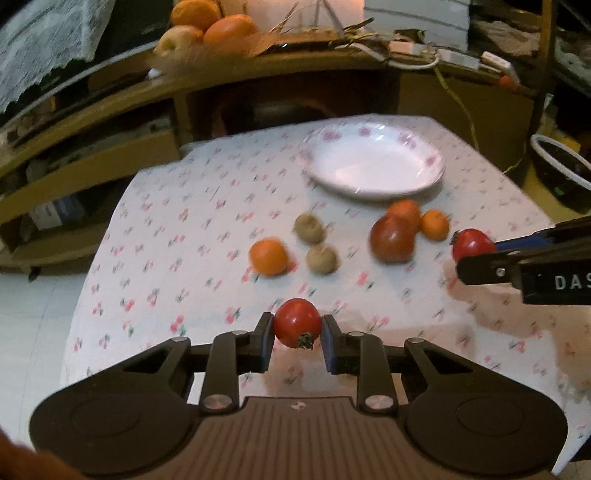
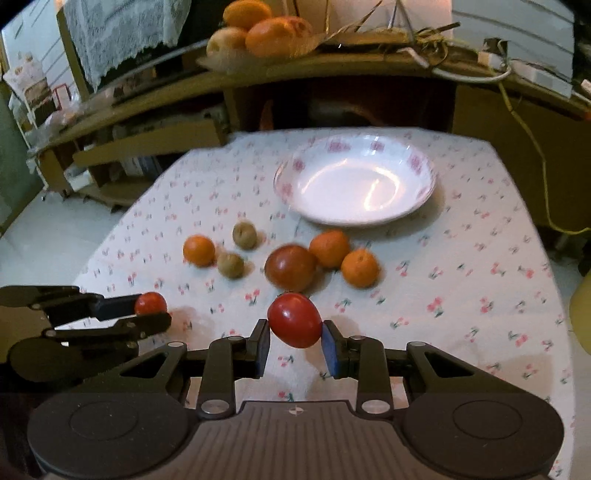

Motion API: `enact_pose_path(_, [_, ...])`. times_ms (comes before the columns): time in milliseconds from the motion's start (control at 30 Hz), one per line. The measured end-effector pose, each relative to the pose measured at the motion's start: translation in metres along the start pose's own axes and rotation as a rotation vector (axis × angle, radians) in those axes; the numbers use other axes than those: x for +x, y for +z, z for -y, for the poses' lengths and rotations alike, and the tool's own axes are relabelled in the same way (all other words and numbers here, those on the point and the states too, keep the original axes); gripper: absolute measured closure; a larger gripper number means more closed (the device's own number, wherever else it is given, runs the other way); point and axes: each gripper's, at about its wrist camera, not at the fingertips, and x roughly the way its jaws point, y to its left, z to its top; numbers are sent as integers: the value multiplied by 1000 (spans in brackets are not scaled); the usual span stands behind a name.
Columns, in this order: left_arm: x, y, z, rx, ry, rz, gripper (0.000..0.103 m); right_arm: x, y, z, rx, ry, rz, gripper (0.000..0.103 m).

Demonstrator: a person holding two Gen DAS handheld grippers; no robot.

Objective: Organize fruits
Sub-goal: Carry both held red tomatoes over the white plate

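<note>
Your left gripper [image 1: 297, 332] is clamped on a small red tomato [image 1: 297, 322], pads pressed to both its sides, stem end turned toward the camera. From the right wrist view the same gripper [image 2: 151, 308] enters at the left edge, the tomato [image 2: 150, 302] pinched at its fingertips above the near left part of the cloth.

Moving right across the floral tablecloth [image 1: 177, 206], you have a lone orange [image 1: 268, 256] resting on the cloth, with two brownish-green round fruits [image 1: 309, 228] [image 1: 322, 259] just beside it, near each other but apart. Further right sits a large dark red fruit [image 1: 392, 239] touching, or nearly touching, an orange [image 1: 405, 213] behind it; a second, smaller orange [image 1: 434, 224] lies just beside that pair. Blur prevents a firmer call on contact.

Behind this group stands the white plate [image 1: 373, 162] with a pink flower rim, with no fruit on it.

Your right gripper [image 2: 294, 338] is closed on a second red tomato [image 2: 294, 320], held tilted between the blue pads, above the cloth and in front of the dark red fruit. In the left wrist view this gripper [image 1: 476, 254] comes in from the right edge, gripping its tomato [image 1: 472, 244].

On the wooden shelf [image 1: 258, 70] beyond the table, a pile of oranges and a pale apple [image 1: 207, 26] is visible.
</note>
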Motion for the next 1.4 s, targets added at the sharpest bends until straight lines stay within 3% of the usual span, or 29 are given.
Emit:
enact_pose_path(233, [14, 48, 13, 36, -79, 29, 71, -9, 27, 11, 31, -28, 32, 71])
enact_pose_path(633, [72, 105, 29, 66, -123, 29, 71, 42, 74, 42, 67, -72, 9, 71])
enact_pose_path(1067, [109, 121, 25, 73, -106, -1, 71, 77, 94, 57, 72, -91, -14, 71])
enact_pose_path(1400, [114, 125, 23, 79, -88, 10, 71, 90, 98, 61, 79, -98, -31, 68])
